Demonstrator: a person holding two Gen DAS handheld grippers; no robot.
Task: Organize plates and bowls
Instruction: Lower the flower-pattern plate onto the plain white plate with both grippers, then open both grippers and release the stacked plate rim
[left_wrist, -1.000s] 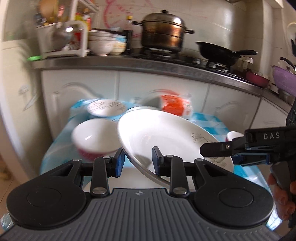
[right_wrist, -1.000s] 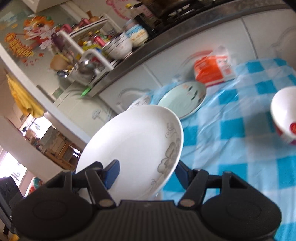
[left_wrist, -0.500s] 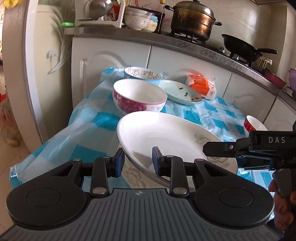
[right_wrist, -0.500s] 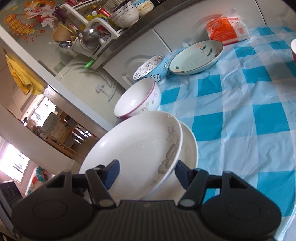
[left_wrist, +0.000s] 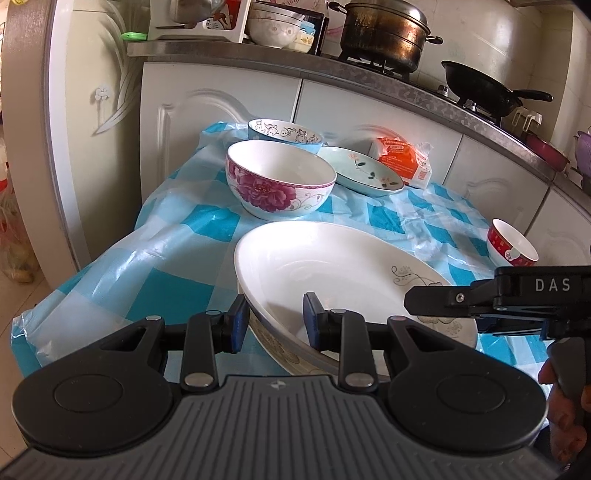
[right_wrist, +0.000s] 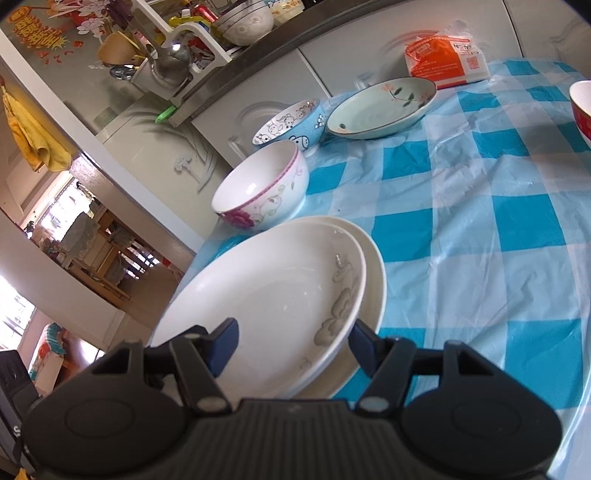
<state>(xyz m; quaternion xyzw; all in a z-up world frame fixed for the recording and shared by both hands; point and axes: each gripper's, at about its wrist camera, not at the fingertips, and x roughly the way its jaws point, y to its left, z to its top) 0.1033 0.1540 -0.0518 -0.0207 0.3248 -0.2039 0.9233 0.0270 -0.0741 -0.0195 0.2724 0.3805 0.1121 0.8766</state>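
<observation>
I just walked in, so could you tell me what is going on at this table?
A person with a handheld gripper in each hand is stacking plates. The left gripper and right gripper both straddle the rim of the upper white plate, which sits on another white plate on the checked tablecloth. The floral bowl waits behind.

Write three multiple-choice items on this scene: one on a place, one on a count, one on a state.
1. Where does the floral bowl stand?
A. Beyond the white plates, on the tablecloth
B. On the counter
C. Inside the blue cartoon bowl

2. How many white plates are stacked?
A. One
B. Two
C. Four

3. What is the left gripper doing?
A. Holding a spoon
B. Hanging far from the dishes
C. Straddling the top plate's rim

Key: 1 A, it sits past the stack; 2 B, the right wrist view shows two rims; 3 C, one pad lies on each side of the rim.
</observation>
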